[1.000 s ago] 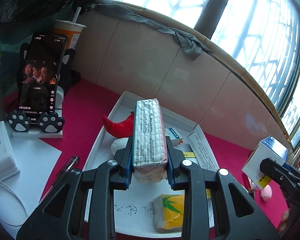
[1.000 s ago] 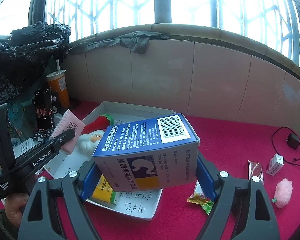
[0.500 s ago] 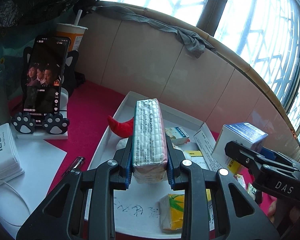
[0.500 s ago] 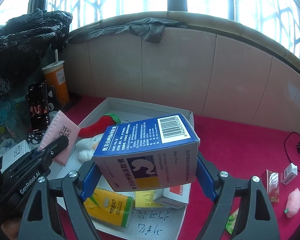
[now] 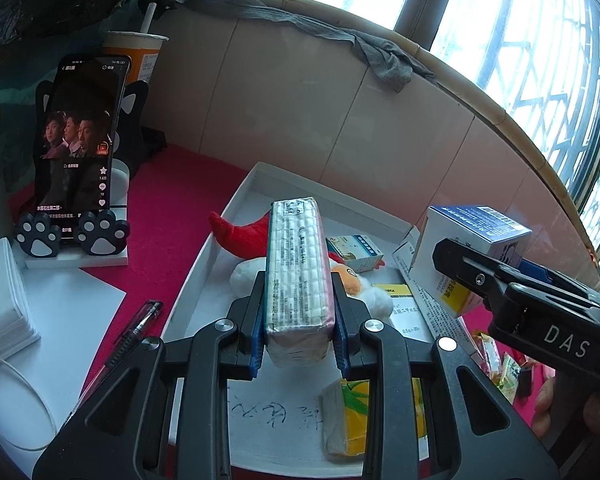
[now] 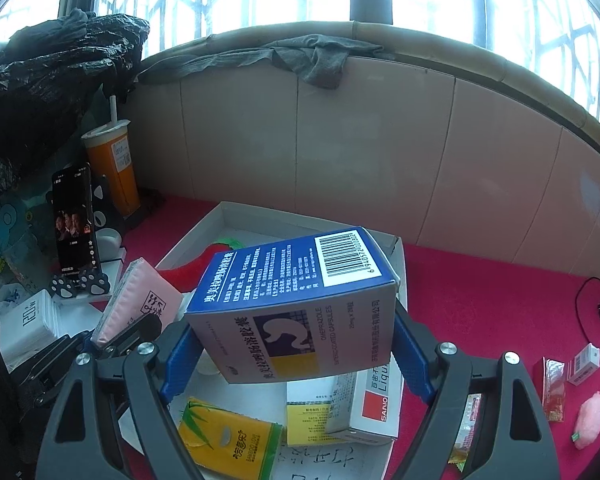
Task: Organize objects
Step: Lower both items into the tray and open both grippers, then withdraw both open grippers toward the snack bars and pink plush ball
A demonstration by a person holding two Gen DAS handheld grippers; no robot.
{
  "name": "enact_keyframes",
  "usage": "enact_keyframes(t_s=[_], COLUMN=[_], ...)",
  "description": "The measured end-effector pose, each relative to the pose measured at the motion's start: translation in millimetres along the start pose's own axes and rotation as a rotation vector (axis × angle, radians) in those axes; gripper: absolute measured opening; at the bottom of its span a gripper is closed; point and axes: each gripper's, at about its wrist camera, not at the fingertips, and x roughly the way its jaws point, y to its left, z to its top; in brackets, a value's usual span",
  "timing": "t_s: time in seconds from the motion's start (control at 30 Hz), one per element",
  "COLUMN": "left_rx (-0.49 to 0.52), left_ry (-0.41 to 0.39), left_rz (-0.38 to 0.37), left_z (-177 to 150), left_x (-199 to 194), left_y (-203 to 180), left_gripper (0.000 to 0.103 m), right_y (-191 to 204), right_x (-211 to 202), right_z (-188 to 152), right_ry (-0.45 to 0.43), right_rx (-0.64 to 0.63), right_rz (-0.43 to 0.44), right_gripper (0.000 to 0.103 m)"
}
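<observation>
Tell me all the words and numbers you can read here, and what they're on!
"OMEPRAZOLE", with Chinese text, on the blue medicine box.
"DAS" on the right gripper.
"SANIO" on the white and red box in the tray.
"BAMBOO LOVE" on the yellow tissue pack.
Phone screen text and tray handwriting: too small or scrawled to read.

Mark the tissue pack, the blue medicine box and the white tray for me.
tissue pack [image 5: 298, 264], left wrist view, on its printed top face.
blue medicine box [image 6: 296, 308], right wrist view, on its front edge.
white tray [image 5: 244, 186], left wrist view, on its far-left rim.
</observation>
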Motion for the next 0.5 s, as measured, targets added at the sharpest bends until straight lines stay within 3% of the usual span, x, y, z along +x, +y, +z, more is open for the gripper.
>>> enact_keyframes(t_s=[0.17, 0.23, 0.3, 0.43, 0.5], left_rx=[0.017, 0.023, 0.025, 0.034, 0.036], left_ry=[0.002, -0.004, -0.011, -0.045, -0.069], left_rz=[-0.005, 0.000, 0.010, 0.018, 0.030], left_z=[-0.5, -0.8, -0.9, -0.6, -0.3], left_x=[0.2, -0.4, -1.5, -6.0, -9.3], left_y=[-4.4, -6.2, -7.0, -9.1, -9.7], left_gripper=[0.030, 0.051, 0.084, 0.090, 0.103], right_y=[0.0, 0.0, -1.3, -4.9, -7.4], right_x=[7.2, 8.2, 5.8, -2.5, -10.4], right_z=[-1.2, -2.2, -2.0, -2.5, -4.6], right_ry=[0.014, 0.014, -0.001, -0.022, -0.038], right_rx=[0.001, -0.002, 0.002, 0.012, 0.026], right_rz=[-0.018, -0.026, -0.031, -0.030, -0.028], right_gripper=[0.086, 0.086, 0.093, 0.096, 0.097])
